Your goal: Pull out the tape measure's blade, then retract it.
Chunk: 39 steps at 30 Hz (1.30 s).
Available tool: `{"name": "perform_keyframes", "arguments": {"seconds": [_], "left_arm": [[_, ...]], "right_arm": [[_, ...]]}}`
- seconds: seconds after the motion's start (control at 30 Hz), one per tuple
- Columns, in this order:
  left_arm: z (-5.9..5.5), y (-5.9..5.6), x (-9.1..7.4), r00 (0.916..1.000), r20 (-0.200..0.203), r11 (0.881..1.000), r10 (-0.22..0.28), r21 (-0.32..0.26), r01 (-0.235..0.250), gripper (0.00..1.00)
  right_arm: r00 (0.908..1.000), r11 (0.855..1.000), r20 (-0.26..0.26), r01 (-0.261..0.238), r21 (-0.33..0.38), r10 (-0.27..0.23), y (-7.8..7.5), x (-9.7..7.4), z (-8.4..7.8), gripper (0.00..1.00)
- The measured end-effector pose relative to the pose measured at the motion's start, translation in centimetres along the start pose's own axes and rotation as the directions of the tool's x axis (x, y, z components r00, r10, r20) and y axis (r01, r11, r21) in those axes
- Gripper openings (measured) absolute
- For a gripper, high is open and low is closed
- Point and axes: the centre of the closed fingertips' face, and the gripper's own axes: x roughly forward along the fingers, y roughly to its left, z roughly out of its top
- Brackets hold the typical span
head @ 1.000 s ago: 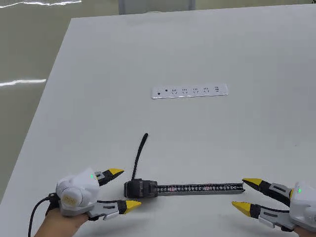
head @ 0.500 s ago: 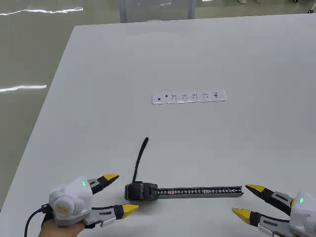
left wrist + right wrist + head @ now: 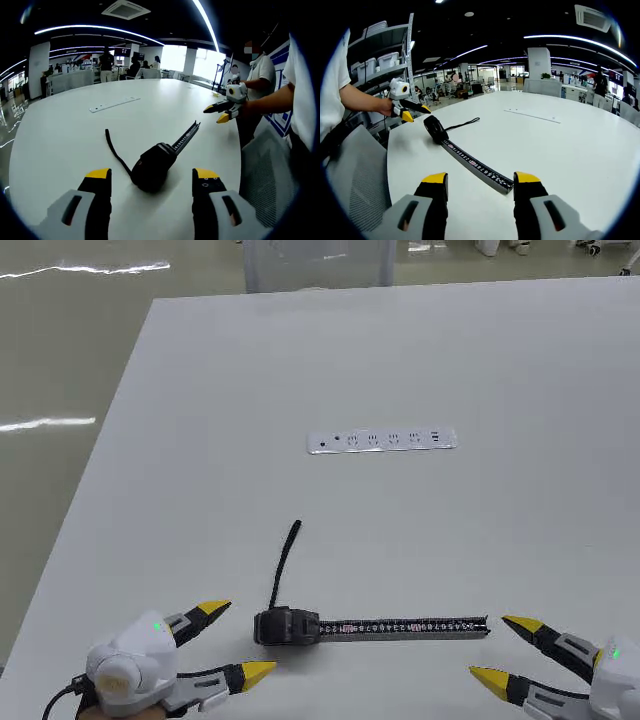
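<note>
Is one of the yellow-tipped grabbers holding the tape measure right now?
No, the tape measure lies by itself on the table, with the left gripper and right gripper both open at its ends.

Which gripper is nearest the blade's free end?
The right gripper: the blade ends right at its open jaws in the right gripper view. The left gripper is at the opposite end, by the black case.

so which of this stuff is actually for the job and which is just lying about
For the job: tape measure, its pulled-out blade, left gripper, right gripper, both open.
Just lying about: power strip, chair beyond the table.
</note>
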Motion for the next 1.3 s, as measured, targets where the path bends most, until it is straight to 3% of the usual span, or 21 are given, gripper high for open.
{"name": "perform_keyframes", "arguments": {"seconds": [0.53, 0.87, 1.3], "left_arm": [[-1.3, -1.3, -1.6, 0.9996, 0.017, 0.999, 0.024, -0.030, -0.024, 0.65], [-1.3, -2.2, -2.7, 0.9991, 0.023, 0.999, 0.035, -0.035, -0.034, 0.65], [-2.6, -2.7, -4.0, 0.9983, 0.024, 0.996, 0.054, -0.067, -0.052, 0.66]], "right_arm": [[0.9998, 1.000, -0.005, 0.021, 0.005, -0.021, 0.6, -1.5, -0.2, 0.58], [0.9993, 0.999, 0.010, 0.035, 0.017, -0.035, 1.0, -2.5, -0.2, 0.59], [0.9978, 0.997, 0.033, 0.055, 0.046, -0.057, 1.8, -3.6, -0.2, 0.61]]}}
